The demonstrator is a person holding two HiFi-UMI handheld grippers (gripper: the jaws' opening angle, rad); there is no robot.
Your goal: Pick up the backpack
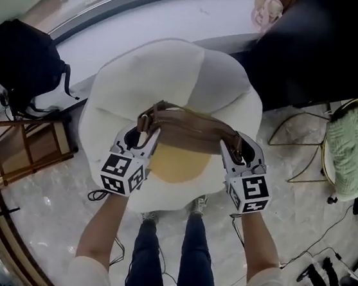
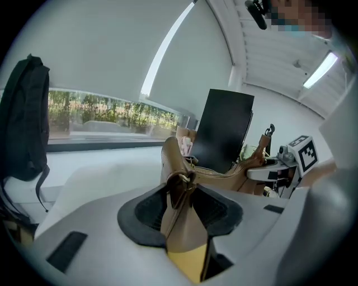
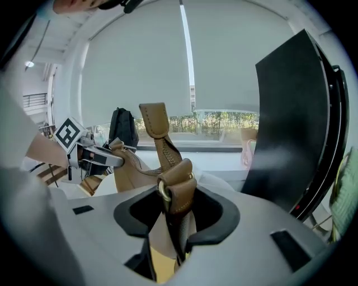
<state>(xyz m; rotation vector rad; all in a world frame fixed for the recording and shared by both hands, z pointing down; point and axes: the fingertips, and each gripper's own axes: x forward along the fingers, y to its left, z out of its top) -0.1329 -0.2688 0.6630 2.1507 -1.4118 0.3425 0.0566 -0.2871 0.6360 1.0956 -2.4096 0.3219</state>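
**Head view.** The left gripper (image 1: 142,134) and right gripper (image 1: 235,150) each hold one end of the brown backpack (image 1: 190,129). The backpack spans between them over the yellow centre of a white egg-shaped cushion (image 1: 174,74). From above it cannot be told whether the backpack clears the cushion. The cushion's lobed edge ends just short of the person's feet. Open marble floor (image 1: 47,213) lies to the lower left, and cables (image 1: 322,244) cross it at the right. A wooden rack (image 1: 26,146) and a black bag (image 1: 20,61) stand left of the cushion. A black panel (image 1: 320,46) stands at the upper right, and a green towel (image 1: 353,151) is draped at the right edge. The only print is the square markers on the gripper cubes (image 1: 123,174); no words are legible.

**Left gripper view.** The jaws are clamped on a brown strap at the backpack's end. The zip along the top edge runs toward the right gripper. The contents cannot be seen. A window (image 2: 112,118) runs behind.

**Right gripper view.** The jaws are clamped on the strap and ring at the opposite end. The black panel stands close on the right.
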